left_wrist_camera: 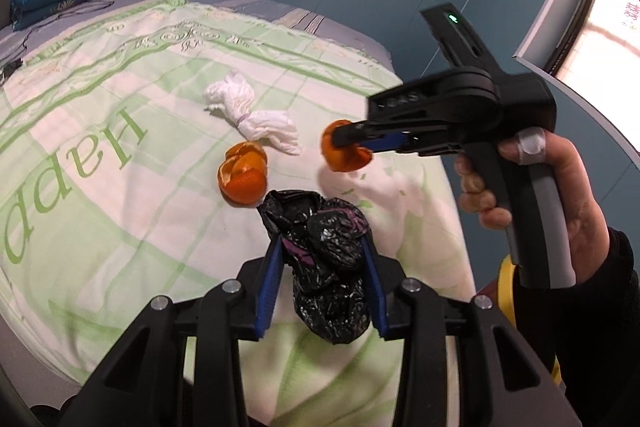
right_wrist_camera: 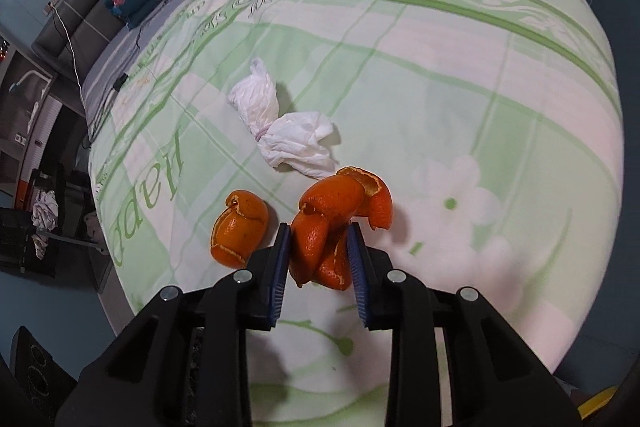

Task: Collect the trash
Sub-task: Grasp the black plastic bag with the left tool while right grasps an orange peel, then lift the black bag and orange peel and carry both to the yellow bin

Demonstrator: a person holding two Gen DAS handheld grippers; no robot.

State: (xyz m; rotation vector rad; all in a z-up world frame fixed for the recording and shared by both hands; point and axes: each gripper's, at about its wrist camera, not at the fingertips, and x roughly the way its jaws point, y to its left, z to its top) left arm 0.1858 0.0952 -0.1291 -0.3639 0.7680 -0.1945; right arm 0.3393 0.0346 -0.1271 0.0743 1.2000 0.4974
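- My right gripper (right_wrist_camera: 318, 253): pads pinched on an orange peel (right_wrist_camera: 332, 223), lifted clear of the bedspread (right_wrist_camera: 460, 75).
- My left gripper (left_wrist_camera: 322, 263): clamped on a crumpled black bag (left_wrist_camera: 324, 247), its mouth not visibly open.
- Relation: held peel sits up and right of the bag, near but apart.
- Remaining on the bedspread: second peel (left_wrist_camera: 243, 173), beside the bag; white tissue wad (left_wrist_camera: 252, 117), beyond it.
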